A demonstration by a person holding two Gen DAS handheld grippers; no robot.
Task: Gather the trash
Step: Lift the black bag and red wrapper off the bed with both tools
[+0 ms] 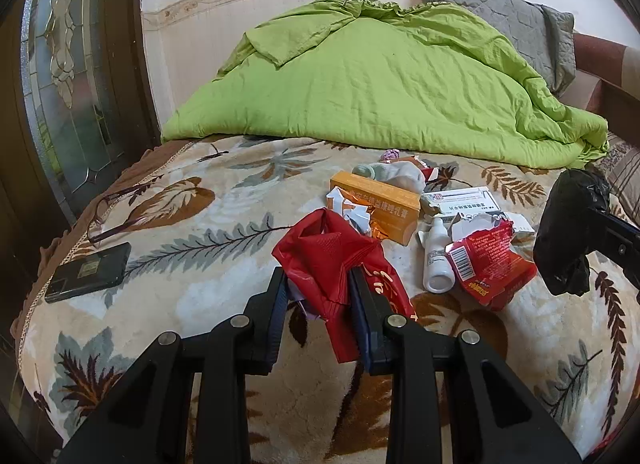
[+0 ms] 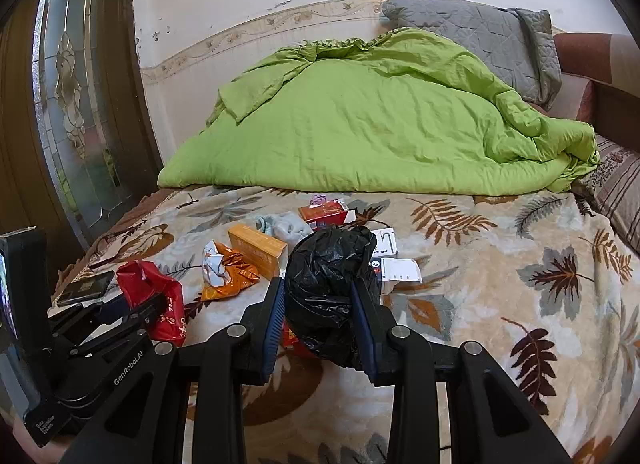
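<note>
Left wrist view: left gripper (image 1: 318, 296) pinching a crumpled red plastic bag (image 1: 324, 260) above the leaf-print blanket (image 1: 208, 200), jaws pressed onto the film. More trash heaped at 1 o'clock of the grip: orange box (image 1: 380, 204), torn red wrapper (image 1: 488, 264), white bottle (image 1: 438, 260), white medicine box (image 1: 466, 200). At 3 o'clock, a scrunched black trash bag (image 1: 568, 232) carried by the other tool. At 9 o'clock, a phone (image 1: 90, 272) and glasses (image 1: 108, 216), probably not trash and best left alone. Green quilt (image 1: 380, 84) at 12 o'clock. Right wrist view: right gripper (image 2: 320, 304) clamped on the black bag, still bunched shut, no mouth visible. Red bag at 9 o'clock, orange-and-white wrapper (image 2: 224, 270) and the orange box at 11 o'clock, red carton (image 2: 326, 213) at 12 o'clock, other white boxes partly hidden behind the bag. Likely best handled by getting the black bag opened first, one tool on each side of its rim, then feeding the red bag in; slippery film, so a firm pinch near an edge rather than on the bulk.
</note>
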